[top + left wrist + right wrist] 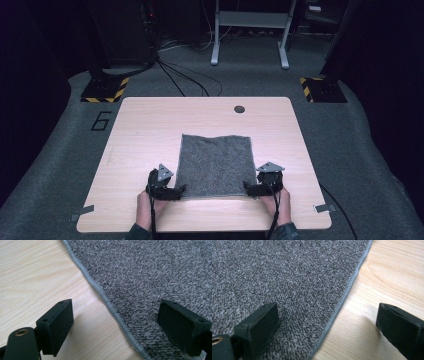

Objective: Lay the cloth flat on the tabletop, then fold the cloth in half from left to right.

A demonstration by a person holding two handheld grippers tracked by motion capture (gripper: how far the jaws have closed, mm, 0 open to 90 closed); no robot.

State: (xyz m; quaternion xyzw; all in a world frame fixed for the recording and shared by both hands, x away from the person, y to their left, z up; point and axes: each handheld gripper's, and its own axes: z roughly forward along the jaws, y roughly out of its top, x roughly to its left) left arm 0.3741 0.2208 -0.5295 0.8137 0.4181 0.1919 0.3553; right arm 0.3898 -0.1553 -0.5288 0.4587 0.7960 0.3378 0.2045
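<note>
A grey towel (215, 164) lay flat on the near middle of the wooden counter (145, 130). The left claw (180, 189) and right claw (246, 186) each straddled a near corner hem, wide open, gripping nothing. Likely step: pre-grasp; next, closing on both corners.

In my left gripper view, the grey towel (155, 277) is running out past the picture edges, and my left gripper (125, 327) is hiding its near corner.
</note>
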